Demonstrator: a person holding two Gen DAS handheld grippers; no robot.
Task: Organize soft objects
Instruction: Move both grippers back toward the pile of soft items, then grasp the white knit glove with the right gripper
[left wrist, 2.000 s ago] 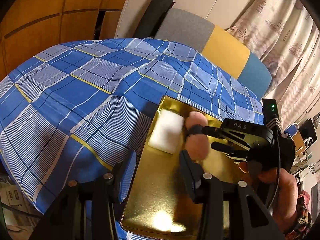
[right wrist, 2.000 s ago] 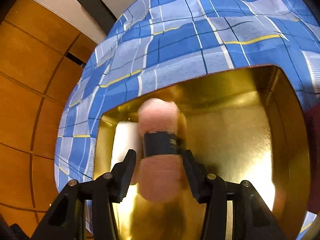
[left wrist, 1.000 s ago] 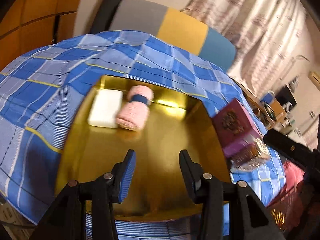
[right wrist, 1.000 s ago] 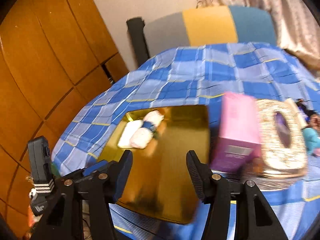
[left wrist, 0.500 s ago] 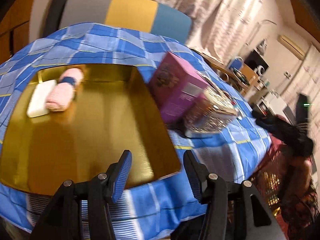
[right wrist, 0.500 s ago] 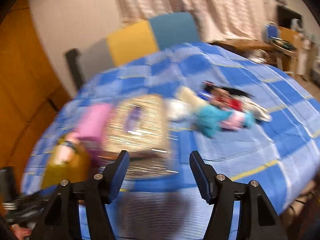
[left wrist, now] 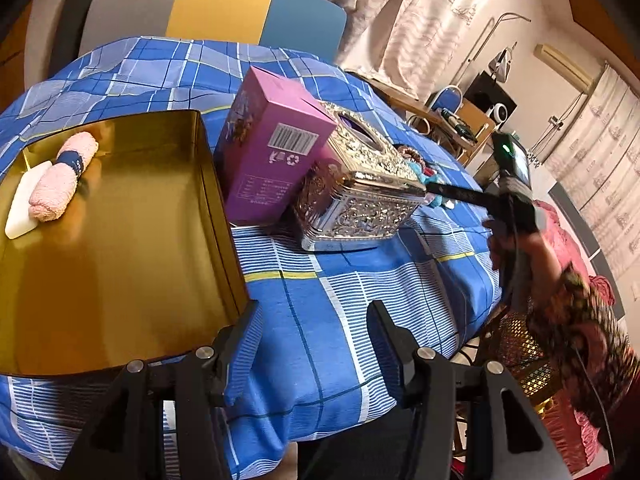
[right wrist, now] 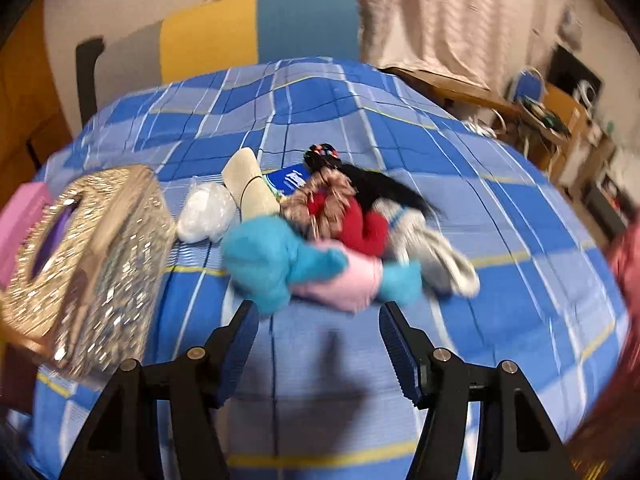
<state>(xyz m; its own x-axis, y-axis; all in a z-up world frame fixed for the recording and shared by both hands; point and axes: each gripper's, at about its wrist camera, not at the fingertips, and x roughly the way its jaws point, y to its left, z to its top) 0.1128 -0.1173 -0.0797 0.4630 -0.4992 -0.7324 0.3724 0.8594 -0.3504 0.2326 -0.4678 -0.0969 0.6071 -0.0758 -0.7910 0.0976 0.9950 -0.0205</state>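
Two soft items already lie in the gold tray [left wrist: 120,272]; the heap of soft toys [right wrist: 320,256] near the surface's middle lies directly ahead of the open, empty right claw [right wrist: 314,336], nearer than the open left claw [left wrist: 312,332].

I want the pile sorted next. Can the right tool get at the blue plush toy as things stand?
Probably yes: the right tool is open, aimed at the blue plush toy at the pile's near edge, with only bare tablecloth between.
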